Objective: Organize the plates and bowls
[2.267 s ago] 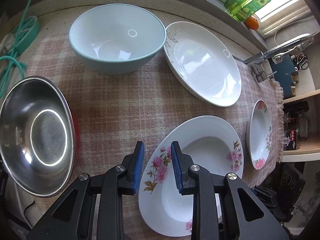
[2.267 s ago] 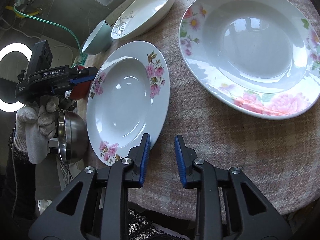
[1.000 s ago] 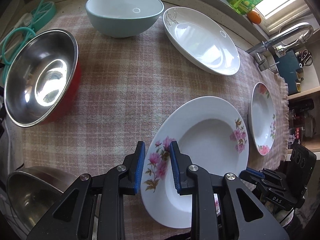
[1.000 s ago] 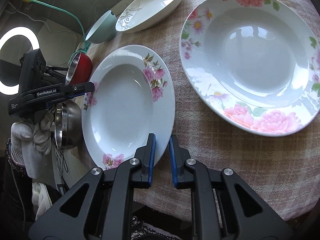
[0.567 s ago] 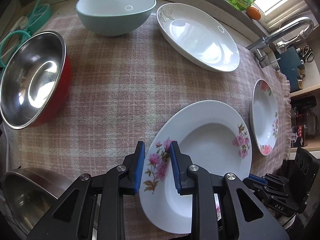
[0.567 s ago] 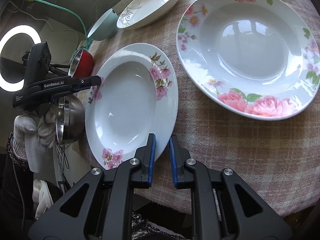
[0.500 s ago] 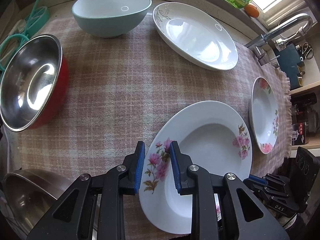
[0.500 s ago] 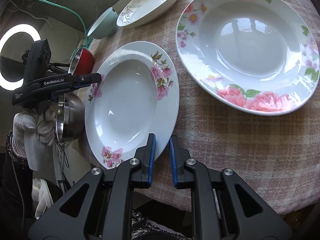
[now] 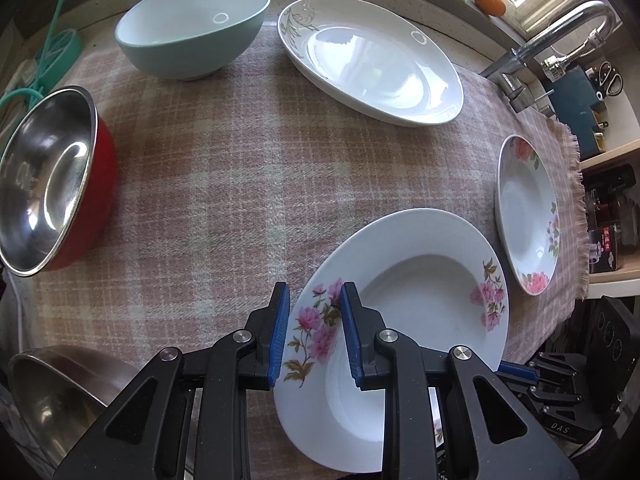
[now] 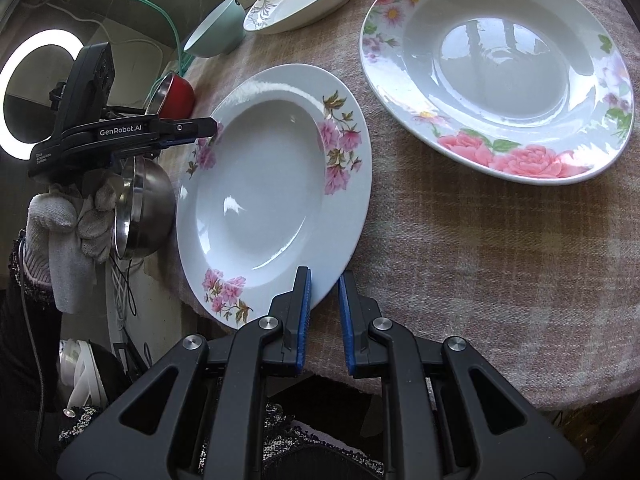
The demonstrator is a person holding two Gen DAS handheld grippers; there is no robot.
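The pink-flowered plate (image 10: 272,200) lies beside the rose plate (image 10: 500,72); both grippers (image 9: 312,332) (image 10: 322,316) pinch opposite rims, jaws narrow. Glazed, stiff, brittle, probably slippery: hold the flat rim.

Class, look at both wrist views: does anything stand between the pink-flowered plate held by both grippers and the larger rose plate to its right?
Nothing visible does. Between the pink-flowered plate and the rose plate lies only bare checked cloth.

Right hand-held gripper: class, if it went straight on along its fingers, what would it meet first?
The near rim of the white soup plate with pink flowers, which the right hand-held gripper already clamps; depth beyond is unclear.
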